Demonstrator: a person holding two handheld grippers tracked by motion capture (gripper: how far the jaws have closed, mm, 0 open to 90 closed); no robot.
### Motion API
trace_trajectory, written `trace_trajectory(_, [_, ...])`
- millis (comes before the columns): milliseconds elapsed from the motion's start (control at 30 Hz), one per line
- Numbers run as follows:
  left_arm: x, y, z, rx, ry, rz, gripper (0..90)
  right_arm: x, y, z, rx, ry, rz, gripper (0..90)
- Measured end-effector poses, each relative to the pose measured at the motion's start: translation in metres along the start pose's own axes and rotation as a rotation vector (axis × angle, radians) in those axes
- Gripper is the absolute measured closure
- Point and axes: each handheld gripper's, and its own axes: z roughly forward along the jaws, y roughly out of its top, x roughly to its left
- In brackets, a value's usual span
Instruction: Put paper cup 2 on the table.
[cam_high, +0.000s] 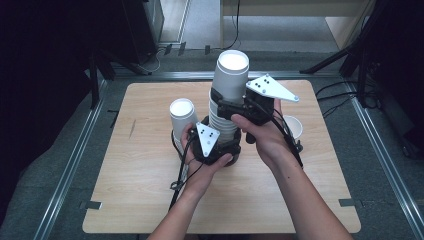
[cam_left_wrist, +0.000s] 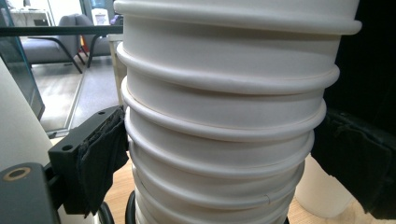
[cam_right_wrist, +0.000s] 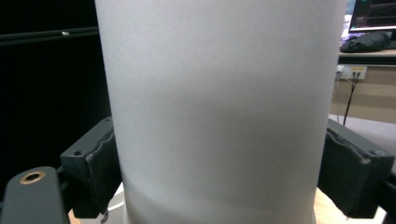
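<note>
So there's a tall stack of white paper cups (cam_high: 226, 107) standing near the middle of the wooden table (cam_high: 140, 200), and both grippers are on it. The left gripper (cam_high: 220, 145) sits low, with its jaws pinching the ribbed lower part where all the rims pile up. In the left gripper view the padded jaws press the stack from both sides, though the right-hand jaw is half lost in shadow and the stack's bottom is cut off by the frame edge.

The right gripper (cam_high: 235, 107) is just above the left one, pinching the top cup (cam_high: 231, 75), the one sticking out highest. In the right gripper view both pads are touching the smooth cup wall (cam_right_wrist: 219, 112), but the cup is so close it's blurry and its rim and base are both out of frame. From the high view the hands cover most of the jaws, so the exact contact points are hard to make out there.

Just left of the left gripper is a second, shorter cup stack (cam_high: 183, 117), its base hidden behind the hand. To the right of the right gripper, a single cup (cam_high: 295, 126) peeks out from behind the wrist, mostly covered.
</note>
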Motion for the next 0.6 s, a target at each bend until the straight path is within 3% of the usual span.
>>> trace_trajectory(133, [0.000,0.000,0.000,0.000,-0.001,0.002,5.2,0.002,0.005,-0.001,-0.022,-0.015,-0.020,12.7])
trace_trajectory(600, [0.000,0.000,0.000,0.006,-0.001,0.003,5.3,0.004,0.023,-0.008,-0.111,-0.039,0.027,13.8])
